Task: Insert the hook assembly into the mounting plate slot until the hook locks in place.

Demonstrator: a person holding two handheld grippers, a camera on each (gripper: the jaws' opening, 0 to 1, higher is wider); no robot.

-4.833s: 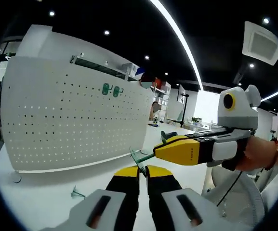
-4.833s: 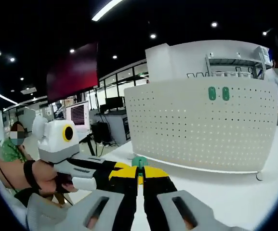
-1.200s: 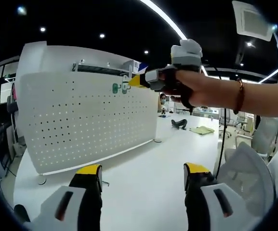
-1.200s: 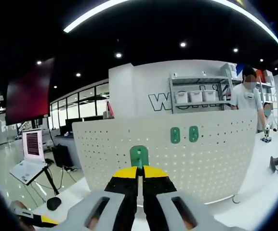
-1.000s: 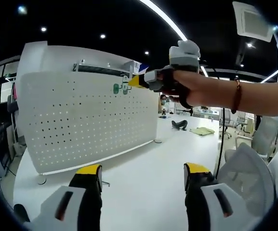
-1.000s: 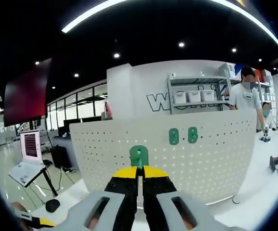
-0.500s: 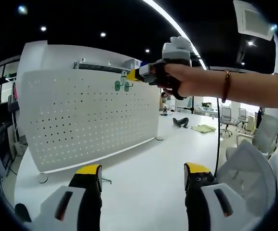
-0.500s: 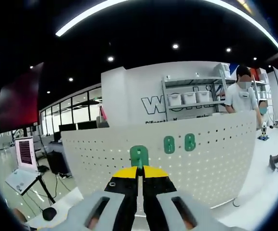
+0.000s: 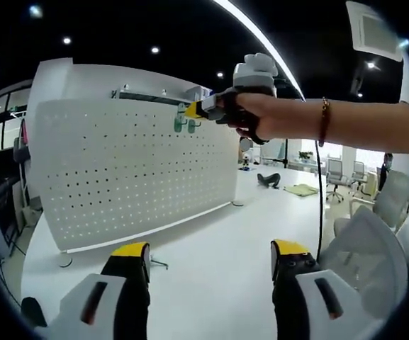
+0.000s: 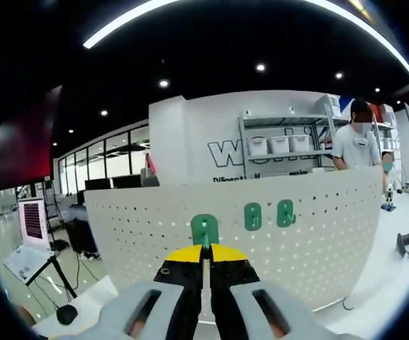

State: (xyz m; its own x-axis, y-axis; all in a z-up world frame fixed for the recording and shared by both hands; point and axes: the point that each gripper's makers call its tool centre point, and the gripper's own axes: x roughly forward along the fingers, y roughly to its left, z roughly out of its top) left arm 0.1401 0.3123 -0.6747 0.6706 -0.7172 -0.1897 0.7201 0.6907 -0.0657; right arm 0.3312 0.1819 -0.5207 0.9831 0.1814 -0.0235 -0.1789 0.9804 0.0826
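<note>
two green hooks [image 10: 266, 214] already hang side by side near the top edge of the white pegboard mounting plate [image 10: 317, 234], and a third, the green hook assembly [image 10: 205, 229], sits pinched between the closed yellow-tipped jaws of the right gripper [image 10: 205, 249], held up in front of the plate just left of that pair. in the left gripper view the right gripper [image 9: 203, 110] shows at the end of an outstretched arm, its tip close to the upper part of the plate [image 9: 119, 177] beside the hung hooks [image 9: 185, 122]; whether the held piece touches the plate yet cannot be told. the left gripper [image 9: 208, 258] hangs low over the white table [image 9: 211, 241] with its jaws wide apart and holding nothing. the main risk, as i judge it, is misalignment: if the tabs meet the plate between holes or at a tilt, a push could flex the panel, twist the hook in the narrow pinch, or drop it. crowding the neighbouring hooks could knock one loose, and releasing before it locks would leave it hanging loose.
</note>
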